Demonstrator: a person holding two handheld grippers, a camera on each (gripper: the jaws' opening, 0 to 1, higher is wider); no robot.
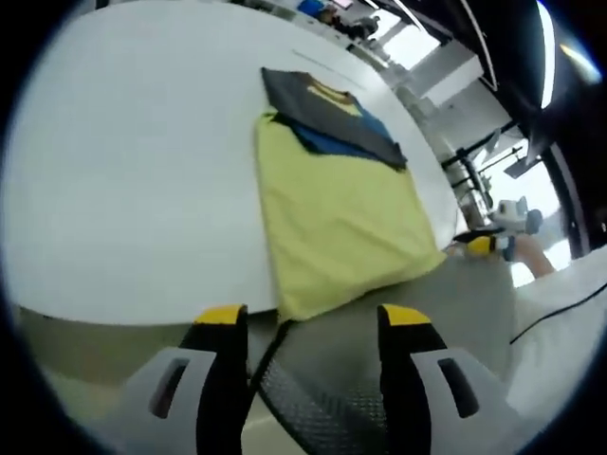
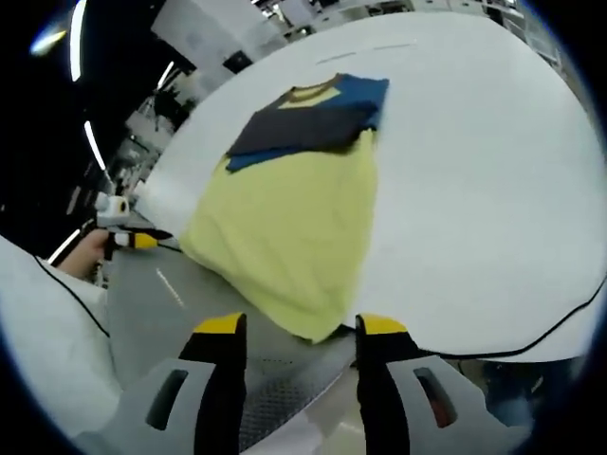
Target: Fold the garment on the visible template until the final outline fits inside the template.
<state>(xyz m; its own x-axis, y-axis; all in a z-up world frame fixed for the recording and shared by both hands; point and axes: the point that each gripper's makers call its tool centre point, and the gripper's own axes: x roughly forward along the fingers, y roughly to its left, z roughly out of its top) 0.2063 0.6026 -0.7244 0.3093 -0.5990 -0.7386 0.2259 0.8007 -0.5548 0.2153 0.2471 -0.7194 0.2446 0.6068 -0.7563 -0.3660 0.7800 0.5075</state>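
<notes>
A: Left gripper view. What's on the bench point(image 1: 123, 190)?

B: White bench. Garment point(image 1: 332, 204) lies flat on it, centre of view running toward 1 o'clock. Yellow body, with a dark grey and blue part folded across its far end. Near corner hangs at the bench edge, just above the gap between the fingers.

A: Left gripper point(image 1: 313, 332)?

B: Yellow-tipped fingers point(image 1: 220, 327) spread apart, nothing between them, clear of the cloth. Below them, off the bench, a grey meshed surface.

A: Anything at 3 o'clock?

B: The other gripper, by the garment's far corner at the bench edge. Too small to read its fingers from here.

A: Right gripper view.

B: Same garment point(image 2: 289, 204), centre, stretching toward 12 o'clock; the grey-and-blue fold is at the far end, yellow collar showing. Near corner at the bench edge point(image 2: 474, 171).

A: Right gripper point(image 2: 299, 336)?

B: Fingers point(image 2: 381, 336) spread, empty, just short of that corner. A black cable point(image 2: 531, 336) runs along the bench rim at 4 o'clock. The left gripper shows at 9 o'clock, held in a hand.
</notes>
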